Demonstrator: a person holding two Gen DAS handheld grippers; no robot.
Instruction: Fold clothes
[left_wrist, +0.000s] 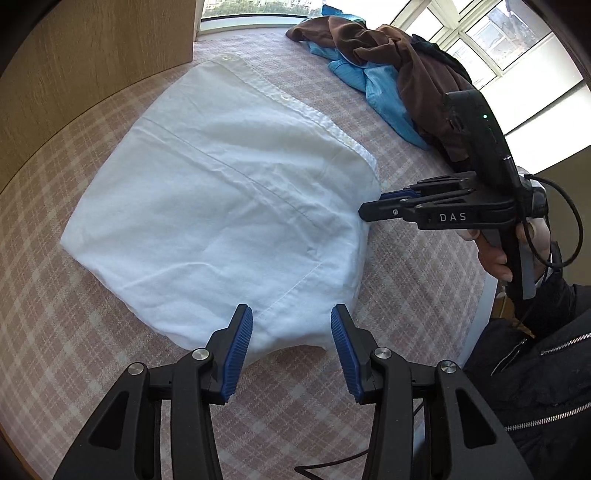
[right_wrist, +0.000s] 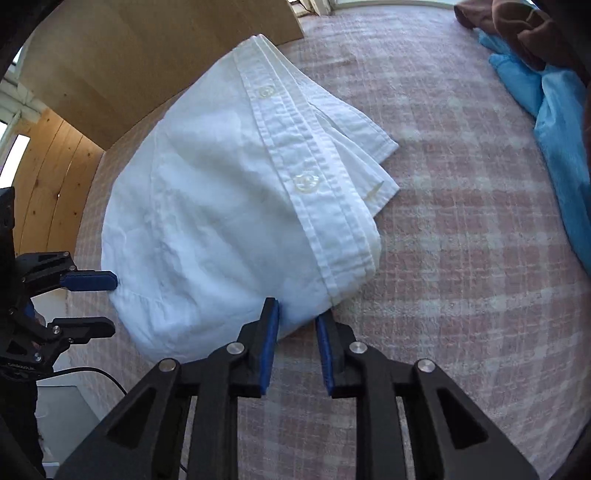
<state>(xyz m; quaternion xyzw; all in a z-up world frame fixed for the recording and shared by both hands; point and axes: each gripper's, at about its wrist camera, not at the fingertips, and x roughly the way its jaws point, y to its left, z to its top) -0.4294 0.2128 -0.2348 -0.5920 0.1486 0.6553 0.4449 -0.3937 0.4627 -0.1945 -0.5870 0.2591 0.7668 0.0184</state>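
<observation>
White cotton is what we see first: a folded white shirt (left_wrist: 221, 206) lies flat on the pink checked cloth (left_wrist: 406, 332) that covers the surface. Its button placket (right_wrist: 295, 177) runs along one edge, and two buttons show on it in the right wrist view. A cuff or collar part sticks out from under the placket on the cloth.

We hold the left gripper (left_wrist: 291, 328) at the near edge of the shirt. Its blue pads (left_wrist: 238, 354) stand well apart, and the hem of the shirt lies between them, but the pads do not press on it. In the right wrist view this same gripper (right_wrist: 110, 302) comes in from the left side, with its tips just beside the edge of the shirt.

We hold the right gripper (right_wrist: 297, 321) at the corner of the shirt near the end of the placket. Its jaws are a little apart, and nothing is clamped; the left pad touches or nearly touches the fabric, and we cannot tell which. In the left wrist view, the right gripper (left_wrist: 364, 212) points sideways at the shirt's edge, and a hand (left_wrist: 495, 251) in a dark sleeve grips its handle.

Far from the shirt, near the window, a brown garment (left_wrist: 406, 66) lies in a heap on top of a blue garment (left_wrist: 373, 85). A wooden panel (left_wrist: 92, 55) stands beside the surface.
</observation>
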